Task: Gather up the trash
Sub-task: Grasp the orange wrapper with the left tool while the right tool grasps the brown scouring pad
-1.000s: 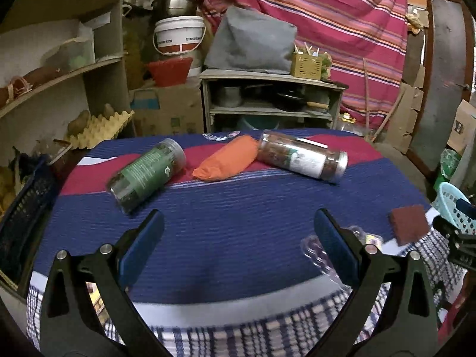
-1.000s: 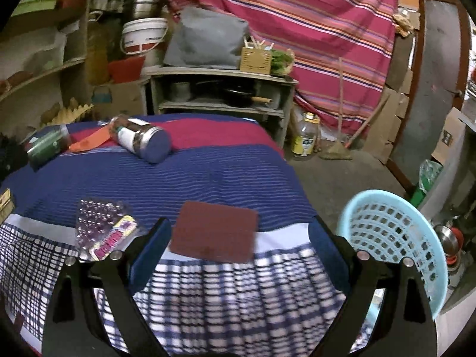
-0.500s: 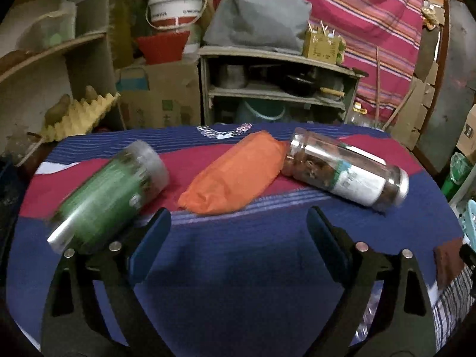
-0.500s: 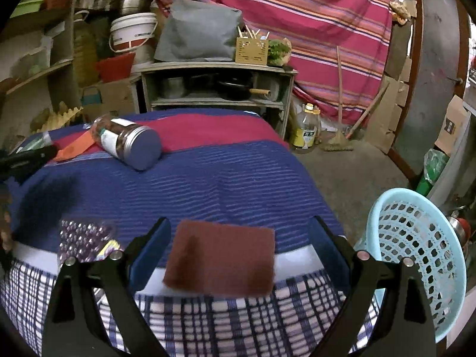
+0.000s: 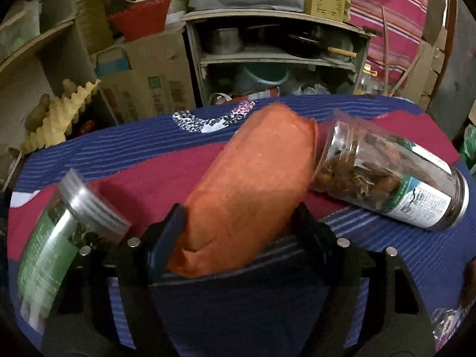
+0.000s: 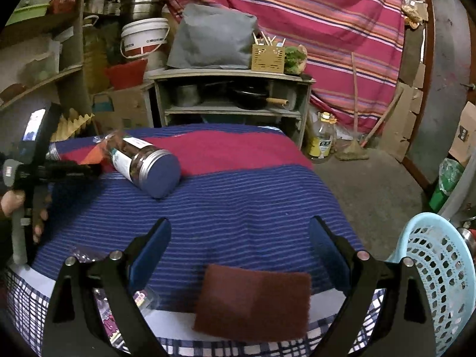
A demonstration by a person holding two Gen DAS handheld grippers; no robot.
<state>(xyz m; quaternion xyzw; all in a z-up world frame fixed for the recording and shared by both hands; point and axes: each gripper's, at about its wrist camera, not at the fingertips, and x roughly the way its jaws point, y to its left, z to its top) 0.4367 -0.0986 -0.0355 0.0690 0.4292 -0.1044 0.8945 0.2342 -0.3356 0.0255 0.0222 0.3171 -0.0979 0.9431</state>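
An orange packet (image 5: 253,184) lies on the striped tablecloth (image 5: 386,255) between two toppled jars. My left gripper (image 5: 238,211) straddles its near end; the jaws are closing, and the pads stand right at the packet's sides without visibly squeezing it. In the right wrist view the left gripper (image 6: 86,169) shows at the far left, with a hand (image 6: 12,202) on its handle. My right gripper (image 6: 240,223) hangs open over the front edge, just above a maroon scouring pad (image 6: 253,300). A crumpled blister pack (image 6: 142,297) lies under its left finger.
A green-labelled jar (image 5: 59,238) lies left of the packet and a jar of brown contents (image 5: 386,175) touches it on the right. A light blue basket (image 6: 437,267) stands off the table's right edge. Shelves and boxes crowd the back.
The left gripper has moved forward and down over the table to the orange packet, and its jaws have narrowed around it. The right gripper has crept forward over the scouring pad.
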